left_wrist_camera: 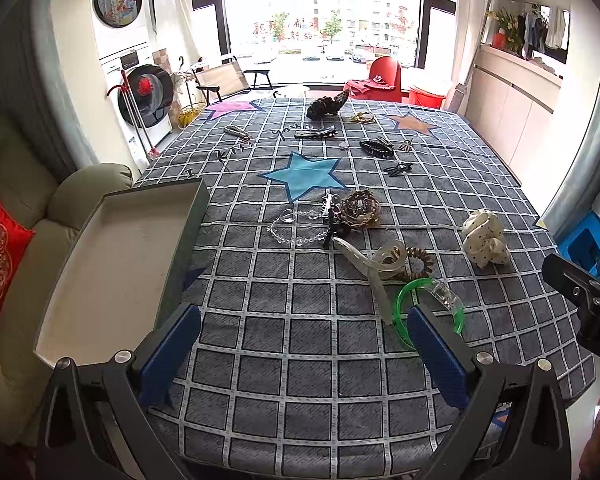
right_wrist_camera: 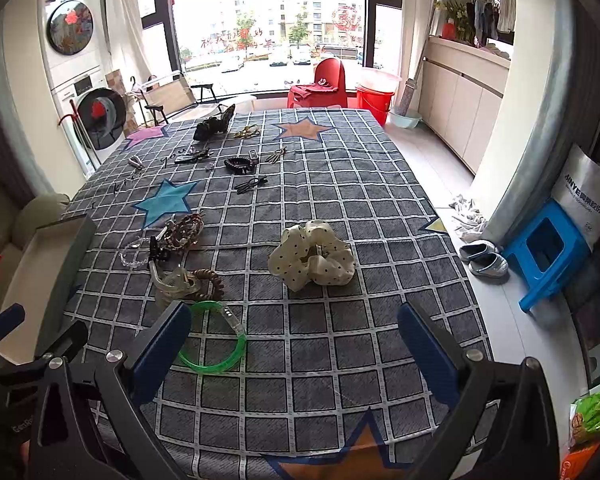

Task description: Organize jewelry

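The left tool (left_wrist_camera: pixel 300 344) hangs above the near edge of the bench (left_wrist_camera: pixel 480 168), which is covered in a grey checked cloth with coloured stars; its blue-padded fingers (left_wrist_camera: pixel 172 344) are spread wide with nothing between them. The right tool (right_wrist_camera: pixel 296 344) is likewise released and empty, poised over the cloth.

At the bench's left edge lies an open, shallow grey cardboard box with a white inside (left_wrist_camera: pixel 112 264), holding nothing visible. Just beyond the left tool's right finger rests a translucent green plastic bangle (left_wrist_camera: pixel 428 312), and near it a clear, looped plastic hair clip (left_wrist_camera: pixel 376 264) touching a brown spiral hair tie (left_wrist_camera: pixel 420 260). Farther in, a heap of braided brown bracelets (left_wrist_camera: pixel 360 208) sits beside a clear beaded bracelet (left_wrist_camera: pixel 296 228).

A cream polka-dot fabric scrunchie (right_wrist_camera: pixel 312 256) lies apart on the right. More dark clips and small pieces, including a black coiled hair tie (left_wrist_camera: pixel 374 148), are scattered toward the far end.
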